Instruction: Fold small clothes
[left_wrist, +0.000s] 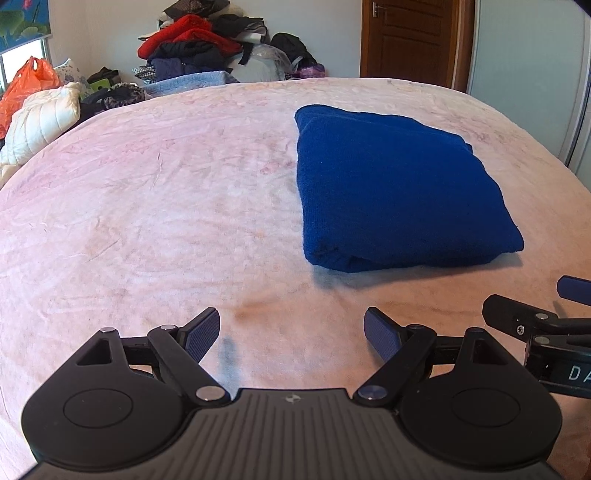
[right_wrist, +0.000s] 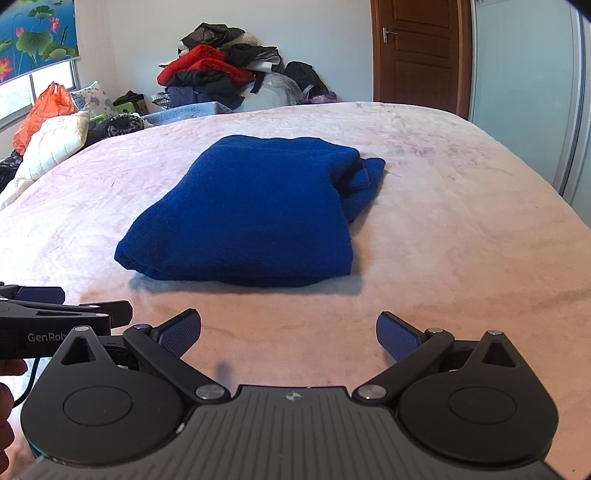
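Note:
A dark blue knit garment (left_wrist: 391, 188) lies folded into a thick rectangle on the pink bedspread (left_wrist: 155, 206). In the right wrist view the same blue garment (right_wrist: 251, 214) shows a bunched part sticking out at its far right corner. My left gripper (left_wrist: 291, 332) hovers open over bare bedspread, short of the garment's near left corner, with nothing between its pads. My right gripper (right_wrist: 288, 334) is also open and empty, just in front of the garment's near edge. Each gripper shows at the edge of the other's view.
A tall heap of red, black and dark clothes (right_wrist: 218, 70) sits against the far wall. A white quilted jacket (left_wrist: 44, 118) and an orange plastic bag (left_wrist: 29, 79) lie at the bed's far left. A brown door (right_wrist: 417, 48) stands at the back right.

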